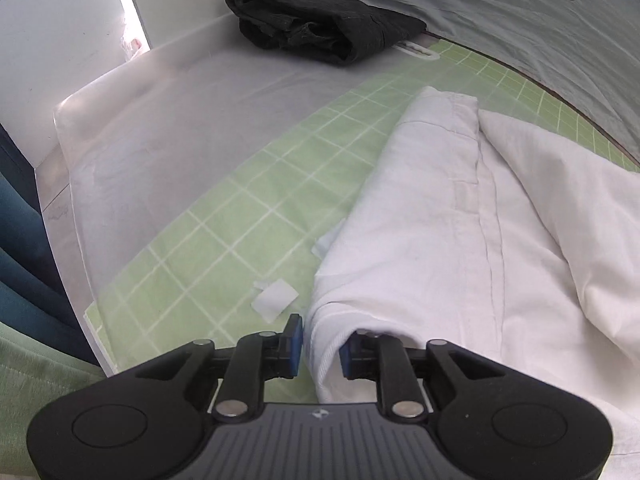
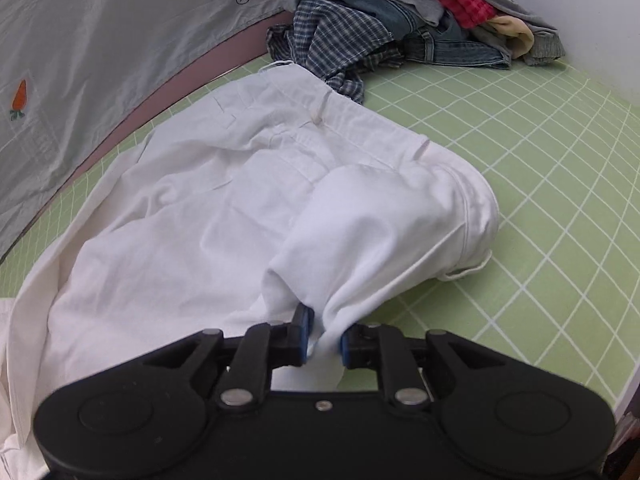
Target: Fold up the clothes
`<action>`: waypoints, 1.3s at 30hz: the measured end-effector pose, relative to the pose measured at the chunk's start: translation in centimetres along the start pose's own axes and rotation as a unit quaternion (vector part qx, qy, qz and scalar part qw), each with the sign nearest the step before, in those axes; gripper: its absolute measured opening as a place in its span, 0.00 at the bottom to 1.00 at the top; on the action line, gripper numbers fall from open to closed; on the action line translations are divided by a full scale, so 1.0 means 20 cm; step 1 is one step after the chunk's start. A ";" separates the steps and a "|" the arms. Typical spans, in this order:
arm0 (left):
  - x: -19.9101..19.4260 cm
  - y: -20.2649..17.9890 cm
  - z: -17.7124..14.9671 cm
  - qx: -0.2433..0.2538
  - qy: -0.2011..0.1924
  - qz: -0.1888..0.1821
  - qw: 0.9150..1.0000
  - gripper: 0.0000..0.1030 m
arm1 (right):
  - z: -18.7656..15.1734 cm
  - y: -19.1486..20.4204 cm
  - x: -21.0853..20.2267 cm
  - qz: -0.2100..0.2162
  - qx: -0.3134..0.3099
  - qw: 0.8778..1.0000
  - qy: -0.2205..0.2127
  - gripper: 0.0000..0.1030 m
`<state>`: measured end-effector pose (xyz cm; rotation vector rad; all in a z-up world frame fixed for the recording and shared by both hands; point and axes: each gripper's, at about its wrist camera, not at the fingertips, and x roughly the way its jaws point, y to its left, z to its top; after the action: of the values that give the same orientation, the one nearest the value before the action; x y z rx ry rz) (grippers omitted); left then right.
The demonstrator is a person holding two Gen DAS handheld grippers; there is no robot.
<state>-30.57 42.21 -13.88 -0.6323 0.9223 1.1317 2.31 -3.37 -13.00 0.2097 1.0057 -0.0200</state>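
Note:
White trousers (image 2: 224,208) lie spread on the green grid mat (image 2: 540,168), waistband away from me, with one part folded over on top. My right gripper (image 2: 324,340) is shut on a bunched piece of that fold, and the cloth rises in a tent to its pads. In the left wrist view the same white trousers (image 1: 440,220) lie in a long fold on the mat (image 1: 248,216). A rounded hem sits loosely between the fingers of my left gripper (image 1: 321,348), which stands open around it.
A folded black garment (image 1: 320,24) rests at the mat's far end on a white sheet. A heap of mixed clothes (image 2: 400,20) lies at the far right. Grey fabric with a carrot print (image 2: 80,60) borders the mat. Small white tape scraps (image 1: 276,300) lie near my left fingers.

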 end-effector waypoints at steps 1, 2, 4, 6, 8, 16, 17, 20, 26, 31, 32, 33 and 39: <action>-0.02 0.01 -0.01 -0.003 -0.006 -0.005 1.000 0.32 | 0.00 0.01 -0.01 -0.005 -0.008 1.000 -0.002 0.23; -0.04 0.01 0.00 0.001 -0.013 -0.005 1.000 0.34 | 0.01 0.03 -0.03 -0.009 -0.015 1.000 -0.010 0.34; -0.07 -0.03 0.01 0.037 -0.030 0.000 0.999 0.37 | 0.00 0.05 -0.07 -0.013 -0.029 0.999 -0.029 0.46; -0.10 -0.10 0.01 0.093 -0.052 0.008 0.994 0.40 | 0.00 0.07 -0.08 -0.017 -0.036 0.999 -0.037 0.52; -0.14 -0.16 0.01 0.134 -0.068 0.011 0.989 0.41 | 0.00 0.10 -0.09 -0.020 -0.037 0.998 -0.039 0.55; -0.25 -0.24 0.19 0.143 -0.123 -0.046 0.981 0.59 | -0.03 0.13 -0.11 -0.025 -0.018 0.998 -0.047 0.56; -0.23 -0.26 0.21 0.149 -0.123 -0.047 0.980 0.60 | -0.03 0.13 -0.11 -0.026 -0.014 0.998 -0.047 0.56; -0.14 -0.34 0.21 0.158 -0.089 -0.065 0.981 0.60 | -0.03 0.13 -0.10 -0.028 -0.004 0.998 -0.048 0.56; 0.08 -0.50 0.03 0.203 -0.011 -0.078 0.976 0.62 | -0.06 0.13 -0.11 -0.029 0.006 0.998 -0.048 0.57; 0.16 -0.49 -0.01 0.193 0.001 -0.066 0.979 0.64 | -0.11 0.12 -0.11 -0.035 0.004 0.999 -0.037 0.57; 0.16 -0.48 -0.01 0.189 0.002 -0.069 0.980 0.63 | -0.12 0.11 -0.10 -0.035 0.005 0.999 -0.033 0.57; 0.16 -0.46 0.00 0.179 0.003 -0.075 0.981 0.55 | -0.12 0.11 -0.10 -0.036 0.005 0.999 -0.030 0.57; 0.15 -0.29 0.09 0.107 0.006 -0.075 0.991 0.17 | -0.14 0.15 -0.09 -0.032 -0.003 0.999 -0.029 0.57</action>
<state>-24.17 43.24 -15.62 -0.5239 0.9736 0.8826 -0.65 0.02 -12.35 0.1697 0.9538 -0.0810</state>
